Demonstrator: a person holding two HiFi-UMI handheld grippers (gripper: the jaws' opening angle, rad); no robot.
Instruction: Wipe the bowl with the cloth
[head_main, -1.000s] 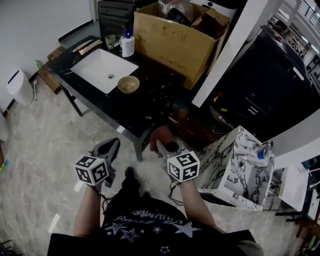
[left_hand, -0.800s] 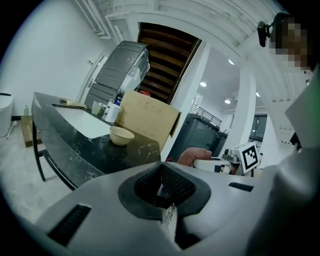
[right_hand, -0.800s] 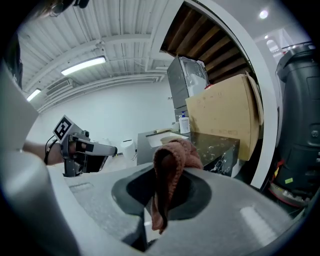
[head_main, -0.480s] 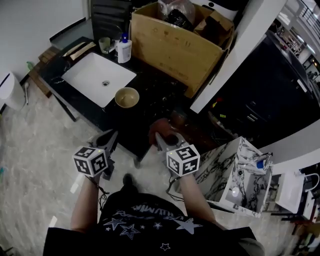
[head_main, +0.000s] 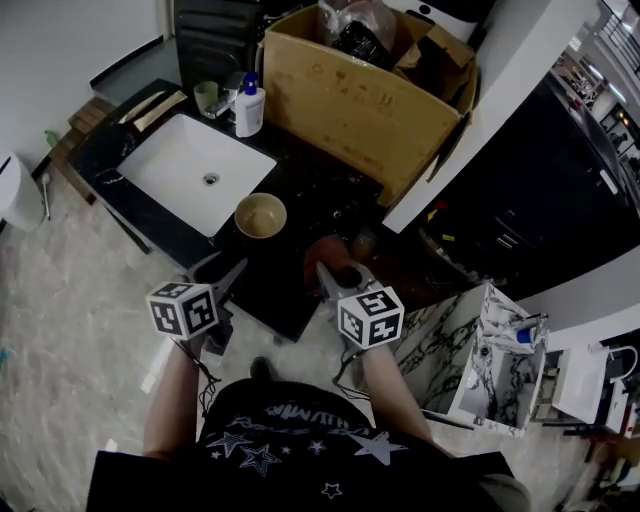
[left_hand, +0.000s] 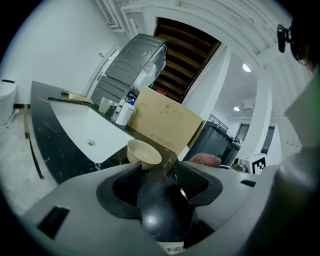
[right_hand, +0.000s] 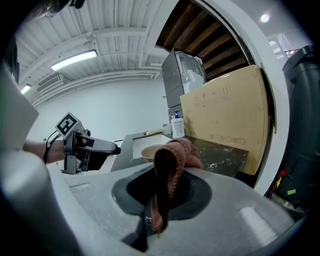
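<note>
A tan bowl (head_main: 260, 215) stands on the black counter (head_main: 300, 290), just right of the white sink (head_main: 190, 165). My left gripper (head_main: 226, 276) hovers at the counter's near edge, a little short of the bowl. Its jaws are opening and nothing lies between them. In the left gripper view the bowl (left_hand: 144, 152) sits just beyond the left gripper (left_hand: 161, 167). My right gripper (head_main: 333, 275) is shut on a reddish-brown cloth (head_main: 328, 254). In the right gripper view the cloth (right_hand: 172, 160) droops from the right gripper (right_hand: 167, 182), with the bowl (right_hand: 149, 150) behind it.
A large cardboard box (head_main: 360, 90) stands at the back of the counter. A soap bottle (head_main: 250, 104) and a cup (head_main: 207, 97) stand behind the sink. A marble-patterned cabinet (head_main: 480, 350) is at the right and a white bin (head_main: 12, 190) at the far left.
Both grippers have moved forward to the counter's near edge, closer to the bowl. The left gripper's jaws have parted from shut. The cloth stays in the right gripper.
</note>
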